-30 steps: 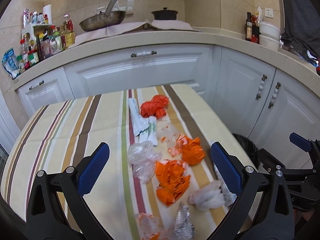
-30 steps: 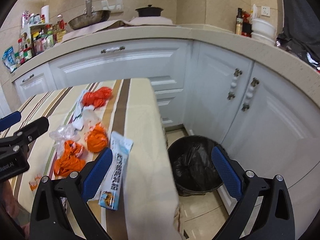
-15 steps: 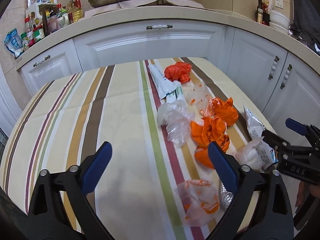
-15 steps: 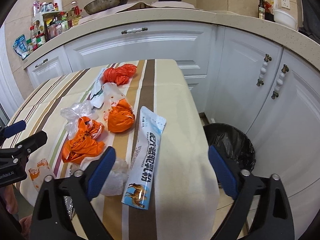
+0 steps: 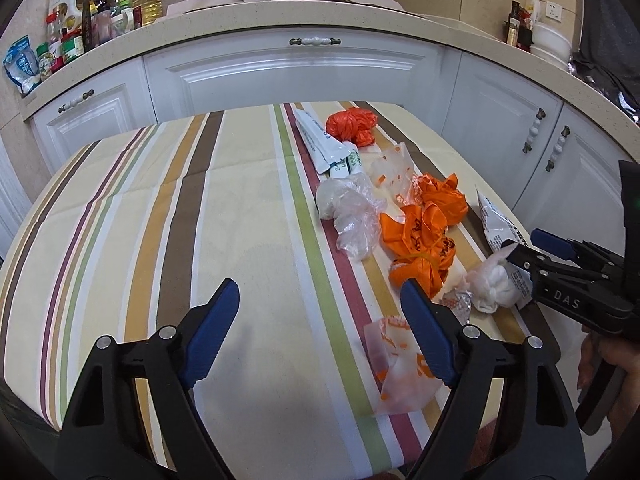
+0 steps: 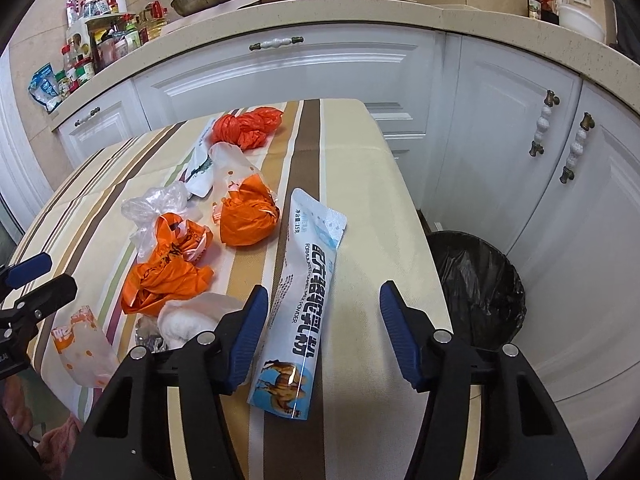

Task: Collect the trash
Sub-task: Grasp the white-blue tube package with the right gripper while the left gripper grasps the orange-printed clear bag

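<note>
The right gripper (image 6: 320,334) is hanging over the near right part of the striped tablecloth (image 6: 360,184), its blue-padded jaws about half spread and just having been closing, with the lower half of a long white-and-blue milk-powder sachet (image 6: 306,300) lying between them; the pads are not pressing on it, though the left pad is sitting just beside its edge. The sachet's long axis is running from the lower centre of the right wrist frame up toward the centre, tilted slightly rightward, its camel-printed end nearest the camera and its crimped end pointing toward the white cabinets (image 6: 304,76). A black-lined round trash bin (image 6: 480,276) is standing on the floor at centre right, below the table's edge. The left gripper (image 5: 320,330) is hovering over bare cloth in the lower centre of the left wrist frame, jaws wide but just having been narrowing, nothing between them; a translucent orange-printed wrapper (image 5: 400,368) is lying just beside its right pad. Crumpled orange plastic bags (image 5: 420,240), a clear plastic bag (image 5: 352,212) and a white tissue wad (image 5: 492,284) are lying in a row up the frame's right half.
</note>
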Demonstrator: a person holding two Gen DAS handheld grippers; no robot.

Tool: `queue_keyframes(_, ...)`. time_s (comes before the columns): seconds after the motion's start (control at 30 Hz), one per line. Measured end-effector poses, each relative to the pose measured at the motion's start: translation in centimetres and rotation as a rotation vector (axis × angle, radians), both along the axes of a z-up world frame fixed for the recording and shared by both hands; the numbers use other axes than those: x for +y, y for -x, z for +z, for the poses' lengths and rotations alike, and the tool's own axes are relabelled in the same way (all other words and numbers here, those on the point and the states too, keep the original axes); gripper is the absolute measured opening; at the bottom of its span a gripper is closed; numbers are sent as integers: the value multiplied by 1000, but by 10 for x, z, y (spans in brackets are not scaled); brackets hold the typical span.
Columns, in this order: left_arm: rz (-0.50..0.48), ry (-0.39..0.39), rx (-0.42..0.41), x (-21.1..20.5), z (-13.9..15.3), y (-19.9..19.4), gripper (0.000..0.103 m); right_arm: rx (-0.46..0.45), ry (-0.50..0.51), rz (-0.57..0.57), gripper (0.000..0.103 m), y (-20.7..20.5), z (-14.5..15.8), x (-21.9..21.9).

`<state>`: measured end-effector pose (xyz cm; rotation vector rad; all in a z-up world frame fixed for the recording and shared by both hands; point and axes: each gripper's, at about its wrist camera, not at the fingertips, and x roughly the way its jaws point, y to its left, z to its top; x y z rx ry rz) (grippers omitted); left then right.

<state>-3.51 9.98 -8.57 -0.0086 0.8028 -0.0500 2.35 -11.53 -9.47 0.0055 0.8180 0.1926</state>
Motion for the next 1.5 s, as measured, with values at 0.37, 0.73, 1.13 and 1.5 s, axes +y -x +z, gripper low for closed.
queue_keyframes(0.37, 4, -7, 26, -10, -9, 5, 80, 12, -29, 48, 34, 6, -3, 3)
queue_keyframes(0.73, 16, -29, 7, -14, -4, 18, 81, -7, -42, 50, 24, 28, 2, -1)
queue_keyframes(1.13, 9, -69, 5, -24, -5, 30, 82, -7, -71, 20, 39, 46, -6, -10)
queue_keyframes(1.5, -12, -100, 48, -35, -16, 34, 82, -19, -82, 43, 22, 53, -11, -8)
